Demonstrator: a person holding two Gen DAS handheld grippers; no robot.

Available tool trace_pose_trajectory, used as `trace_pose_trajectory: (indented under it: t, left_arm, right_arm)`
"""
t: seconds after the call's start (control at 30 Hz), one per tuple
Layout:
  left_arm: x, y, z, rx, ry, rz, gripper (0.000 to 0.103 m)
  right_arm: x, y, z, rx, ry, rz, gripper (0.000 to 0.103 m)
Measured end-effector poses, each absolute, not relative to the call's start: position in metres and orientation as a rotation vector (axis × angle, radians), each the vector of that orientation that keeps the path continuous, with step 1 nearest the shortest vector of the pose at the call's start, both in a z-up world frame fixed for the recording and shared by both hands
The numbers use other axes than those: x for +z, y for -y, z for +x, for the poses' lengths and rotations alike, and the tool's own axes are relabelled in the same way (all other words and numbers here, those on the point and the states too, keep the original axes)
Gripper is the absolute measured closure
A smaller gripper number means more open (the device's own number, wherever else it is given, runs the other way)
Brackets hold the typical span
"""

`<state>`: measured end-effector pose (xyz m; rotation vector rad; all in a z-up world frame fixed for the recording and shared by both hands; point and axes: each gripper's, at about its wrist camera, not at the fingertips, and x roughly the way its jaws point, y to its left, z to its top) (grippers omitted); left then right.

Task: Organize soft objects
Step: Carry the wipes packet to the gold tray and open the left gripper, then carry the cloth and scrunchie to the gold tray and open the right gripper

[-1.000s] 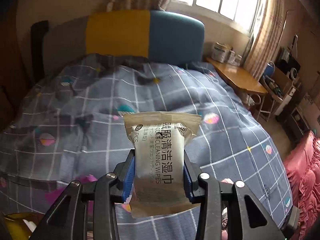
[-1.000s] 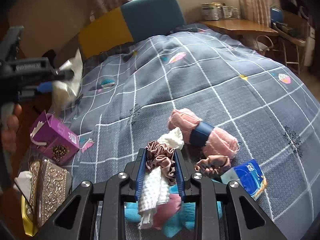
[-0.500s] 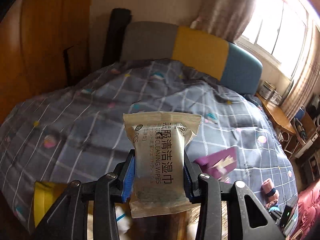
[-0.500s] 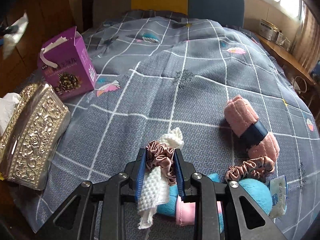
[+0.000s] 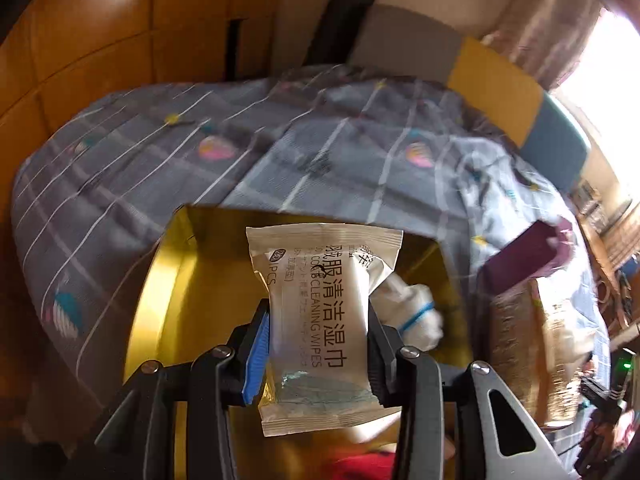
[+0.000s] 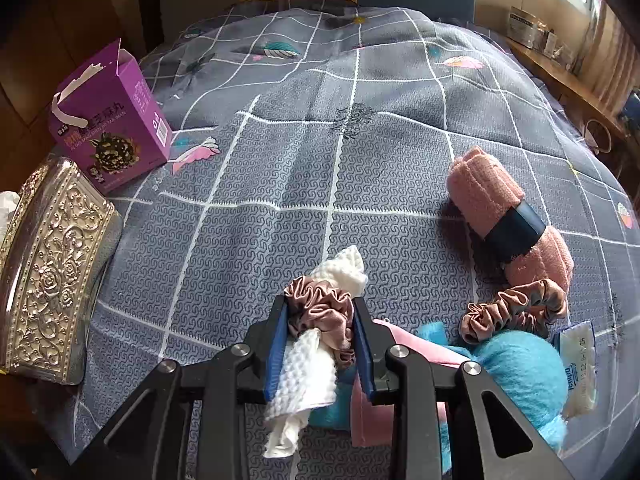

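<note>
**Left wrist view: wipes pack over the yellow box**

Your left tool (image 5: 318,338) is clamped on the wipes pack (image 5: 320,316) by its long sides, above the open yellow box (image 5: 168,304) at the bed's (image 6: 320,140) near-left corner, where a white bundle (image 5: 412,312) already lies. The pack looks light and slick-skinned with a squashy fill, so mid-body holds probably serve best. Its label reads "CLEANING WIPES", with Chinese characters and "1PCS".

Your right tool (image 6: 320,336) has just been opening slightly, with the white waffle cloth (image 6: 308,372) and its satin scrunchie (image 6: 324,308) between the pads, over the bed's near edge. Both look limp and light. The tissue packet (image 6: 578,368) reads "Tempo".
</note>
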<state>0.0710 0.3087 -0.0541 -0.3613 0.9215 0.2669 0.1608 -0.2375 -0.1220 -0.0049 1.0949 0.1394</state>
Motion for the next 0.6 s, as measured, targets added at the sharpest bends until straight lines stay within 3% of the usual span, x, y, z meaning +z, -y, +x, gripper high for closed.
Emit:
trace_pose_trajectory:
  t: [0.17, 0.27, 0.37, 0.6]
  left_arm:
    - [-0.077, -0.317, 0.081, 0.331, -0.967, -0.283, 0.059]
    - [-0.086, -0.320, 0.086, 0.328, -0.961, -0.302, 0.053]
    - [-0.084, -0.318, 0.085, 0.334, -0.942, -0.300, 0.041]
    - [-0.055, -0.285, 0.065, 0.352, -0.854, -0.245, 0.041]
  right_arm:
    - [-0.121, 0.230, 0.158, 0.136, -1.069, -0.078, 0.073]
    - [-0.121, 0.231, 0.158, 0.135, -1.064, -0.086, 0.073]
    - [-0.121, 0.234, 0.158, 0.132, -1.062, -0.085, 0.073]
    - [-0.122, 0.233, 0.158, 0.126, -1.058, -0.092, 0.073]
